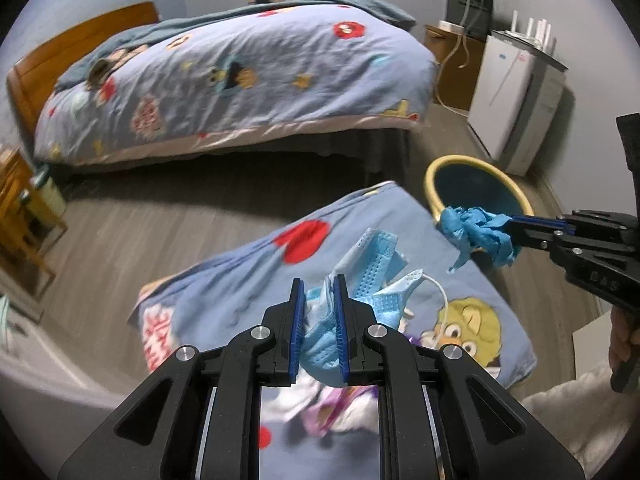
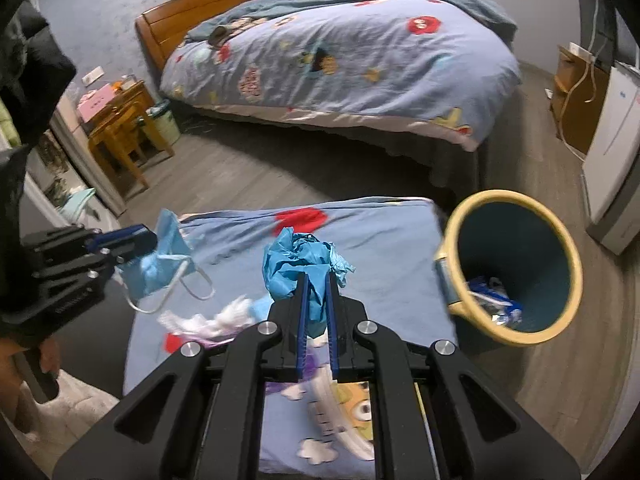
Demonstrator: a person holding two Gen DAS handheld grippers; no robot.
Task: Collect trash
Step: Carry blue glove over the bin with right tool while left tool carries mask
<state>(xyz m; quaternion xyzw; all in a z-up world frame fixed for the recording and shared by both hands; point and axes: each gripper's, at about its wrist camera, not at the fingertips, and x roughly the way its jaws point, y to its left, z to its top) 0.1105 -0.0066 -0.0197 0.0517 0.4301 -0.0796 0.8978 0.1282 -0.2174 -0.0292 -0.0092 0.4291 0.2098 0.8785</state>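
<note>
Trash: left claw [image 1: 319, 292] pinching face mask [image 1: 374, 268]; right claw [image 2: 317, 288] pinching blue wad [image 2: 298, 262]. Risk: dangling mask loops snagging, missing bin [image 2: 560, 240].

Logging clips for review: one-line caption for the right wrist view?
Right gripper holds a blue wad beside the bin; left gripper holds a mask.

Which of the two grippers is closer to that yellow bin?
The right. The right gripper, holding crumpled blue paper, reaches the yellow bin rim. The left gripper, holding a face mask, is across the cushion, farther away.
</note>
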